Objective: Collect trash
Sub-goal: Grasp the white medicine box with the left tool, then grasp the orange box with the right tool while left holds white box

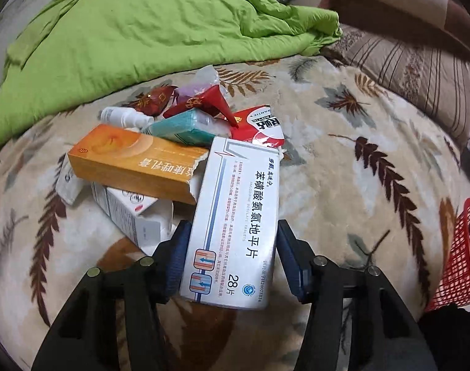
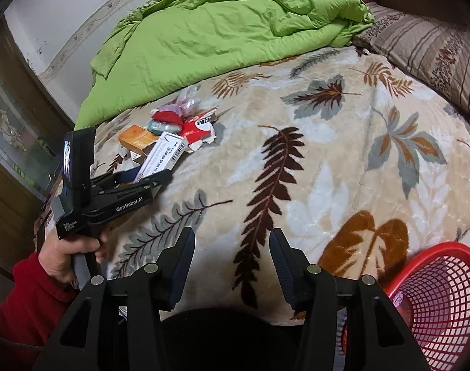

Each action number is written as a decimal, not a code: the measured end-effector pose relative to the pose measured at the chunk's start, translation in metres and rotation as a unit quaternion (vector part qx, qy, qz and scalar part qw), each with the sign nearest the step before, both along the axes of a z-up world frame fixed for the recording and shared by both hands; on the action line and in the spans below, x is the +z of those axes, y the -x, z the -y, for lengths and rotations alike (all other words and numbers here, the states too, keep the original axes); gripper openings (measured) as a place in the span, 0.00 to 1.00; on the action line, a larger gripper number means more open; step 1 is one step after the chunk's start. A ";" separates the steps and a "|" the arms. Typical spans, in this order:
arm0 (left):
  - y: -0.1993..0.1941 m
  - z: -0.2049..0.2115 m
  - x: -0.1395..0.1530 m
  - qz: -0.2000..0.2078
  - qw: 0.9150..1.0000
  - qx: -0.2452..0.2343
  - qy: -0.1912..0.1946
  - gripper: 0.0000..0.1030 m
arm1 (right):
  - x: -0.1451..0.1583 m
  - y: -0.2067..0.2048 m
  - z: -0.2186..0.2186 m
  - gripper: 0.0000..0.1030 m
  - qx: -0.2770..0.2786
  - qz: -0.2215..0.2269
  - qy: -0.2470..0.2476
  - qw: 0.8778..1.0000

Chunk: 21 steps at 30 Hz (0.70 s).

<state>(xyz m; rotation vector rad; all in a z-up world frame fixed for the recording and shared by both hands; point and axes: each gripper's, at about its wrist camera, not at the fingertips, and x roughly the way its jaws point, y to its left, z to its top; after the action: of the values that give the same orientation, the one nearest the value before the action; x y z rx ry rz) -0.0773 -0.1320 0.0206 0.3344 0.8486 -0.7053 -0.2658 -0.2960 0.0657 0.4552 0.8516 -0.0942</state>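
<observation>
The left gripper [image 1: 231,256] straddled a white medicine box [image 1: 235,216] on the leaf-patterned blanket [image 1: 343,170], its blue pads [image 1: 179,256] against the box's long sides, clenched on it; the box's long axis ran along the fingers, its far end pointing into the pile of trash [image 1: 179,130], resting on a torn orange box [image 1: 136,167]; the right gripper [image 2: 231,266] hung unclenched over bare blanket, nothing between its fingers; a red mesh basket [image 2: 435,296] stood at the blanket's edge, well apart from the pile.
</observation>
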 end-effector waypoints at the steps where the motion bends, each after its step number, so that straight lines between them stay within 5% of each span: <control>1: 0.004 -0.003 0.002 0.000 1.000 0.000 0.004 0.52 | 0.003 -0.002 -0.001 0.52 0.002 0.003 0.002 1.000; 9: 0.037 -0.070 0.033 -0.019 0.995 0.049 0.084 0.52 | 0.019 -0.033 -0.012 0.52 0.037 0.021 0.006 0.999; 16: 0.011 -0.138 0.042 0.001 0.972 0.196 0.125 0.52 | 0.025 -0.101 -0.061 0.52 0.146 0.034 -0.004 0.989; 21: -0.003 -0.160 0.036 0.009 0.961 0.244 0.133 0.52 | 0.009 -0.165 -0.085 0.52 0.193 0.024 -0.019 0.981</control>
<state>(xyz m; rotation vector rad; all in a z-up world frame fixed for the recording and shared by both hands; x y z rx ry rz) -0.0745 0.0284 0.0568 -0.1120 0.7679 -0.3452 -0.1011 -0.2113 0.0750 0.3197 0.8818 0.2908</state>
